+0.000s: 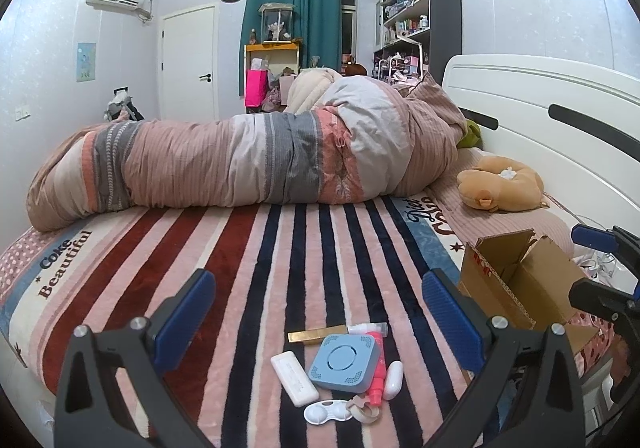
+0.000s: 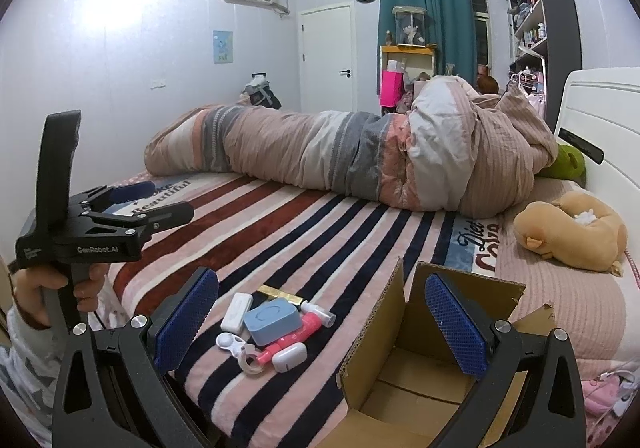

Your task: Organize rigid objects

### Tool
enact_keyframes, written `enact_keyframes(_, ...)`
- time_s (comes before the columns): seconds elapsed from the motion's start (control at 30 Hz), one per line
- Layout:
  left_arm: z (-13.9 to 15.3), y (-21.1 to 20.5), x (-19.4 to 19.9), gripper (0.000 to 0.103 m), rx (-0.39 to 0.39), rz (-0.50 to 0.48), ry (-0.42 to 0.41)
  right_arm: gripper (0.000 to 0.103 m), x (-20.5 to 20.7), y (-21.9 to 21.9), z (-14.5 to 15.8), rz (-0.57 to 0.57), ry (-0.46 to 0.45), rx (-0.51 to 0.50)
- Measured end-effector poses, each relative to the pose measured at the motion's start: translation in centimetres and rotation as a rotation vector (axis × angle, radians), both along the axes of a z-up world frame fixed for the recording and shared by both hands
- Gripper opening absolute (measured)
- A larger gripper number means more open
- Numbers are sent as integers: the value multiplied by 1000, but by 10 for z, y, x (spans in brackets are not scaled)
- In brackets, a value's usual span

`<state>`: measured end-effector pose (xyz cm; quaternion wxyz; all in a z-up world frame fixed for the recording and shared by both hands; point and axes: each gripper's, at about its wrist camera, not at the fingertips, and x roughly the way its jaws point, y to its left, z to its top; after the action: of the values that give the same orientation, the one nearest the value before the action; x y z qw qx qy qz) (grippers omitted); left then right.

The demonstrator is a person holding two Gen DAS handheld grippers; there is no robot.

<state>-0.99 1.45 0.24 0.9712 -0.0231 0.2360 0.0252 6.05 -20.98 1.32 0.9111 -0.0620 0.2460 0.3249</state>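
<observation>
A pile of small rigid items lies on the striped blanket: a blue square box, a white rectangular case, a gold bar, a pink bottle, a white earbud case, a white contact lens case and a tape roll. An open cardboard box stands to their right. My left gripper is open, just above and behind the pile. My right gripper is open over the box's left flap, empty.
A rolled striped duvet lies across the bed behind. A tan plush toy sits near the white headboard. The left gripper's body and hand show at left in the right wrist view.
</observation>
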Motion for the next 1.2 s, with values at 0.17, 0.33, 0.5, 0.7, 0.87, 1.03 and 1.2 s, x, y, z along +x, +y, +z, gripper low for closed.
enact_keyframes(0.17, 1, 2, 0, 103, -7, -4, -1, 103, 1, -1, -1, 2, 1, 0)
enact_keyframes(0.33, 1, 5, 0, 103, -6, -3, 1, 103, 2, -1, -1, -1, 1, -1)
enact_keyframes(0.5, 2, 4, 0, 103, -6, -10, -2, 103, 2, 0, 0, 3, 1, -1)
enact_keyframes(0.7, 0, 0, 2, 103, -5, -13, 1, 103, 2, 0, 0, 5, 0, 0)
enact_keyframes(0.87, 1, -2, 3, 103, 0, -10, 0, 103, 3, -2, 0, 4, 0, -2)
enact_keyframes(1.03, 0, -4, 3, 103, 2, -10, 0, 103, 3, -2, 0, 5, 1, -2)
enact_keyframes(1.2, -2, -3, 4, 103, -8, -26, 6, 103, 1, -1, -3, 16, 10, -6)
